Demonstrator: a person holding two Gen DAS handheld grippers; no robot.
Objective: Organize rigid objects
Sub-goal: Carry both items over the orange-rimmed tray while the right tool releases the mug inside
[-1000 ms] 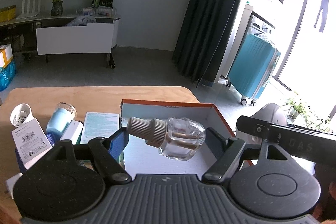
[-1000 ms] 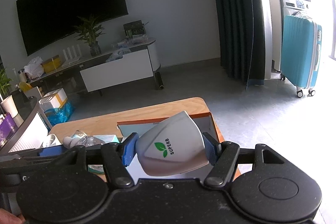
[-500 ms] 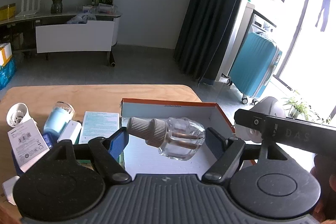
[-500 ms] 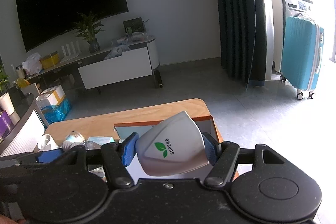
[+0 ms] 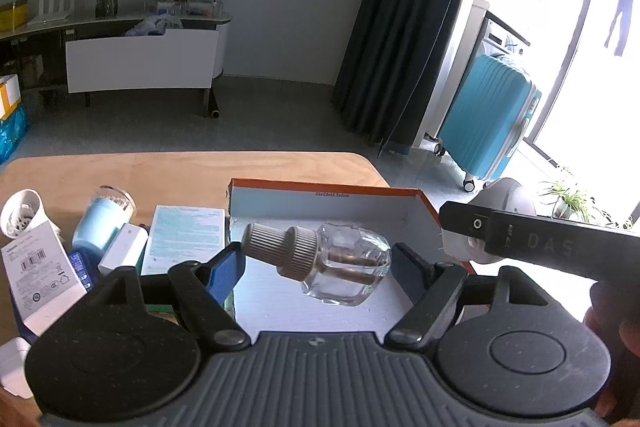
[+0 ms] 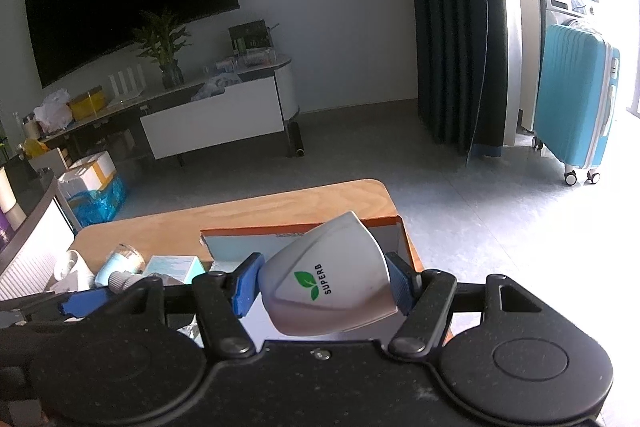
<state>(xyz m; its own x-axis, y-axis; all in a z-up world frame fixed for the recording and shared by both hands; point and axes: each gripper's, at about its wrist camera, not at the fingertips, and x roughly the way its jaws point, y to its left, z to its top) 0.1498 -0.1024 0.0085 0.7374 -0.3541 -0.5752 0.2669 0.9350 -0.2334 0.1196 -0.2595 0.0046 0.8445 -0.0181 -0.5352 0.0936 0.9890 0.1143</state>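
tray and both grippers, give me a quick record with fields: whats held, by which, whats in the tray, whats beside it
left gripper: fingers on either side of a clear glass bottle with a ribbed beige cap; whether they press it cannot be told
right gripper: fingers clamped on a white SUPERB housing
tray: orange-rimmed, white inside, no item seen resting in it
beside tray: teal-printed box, pale blue cup, white labelled box
surface: wooden table
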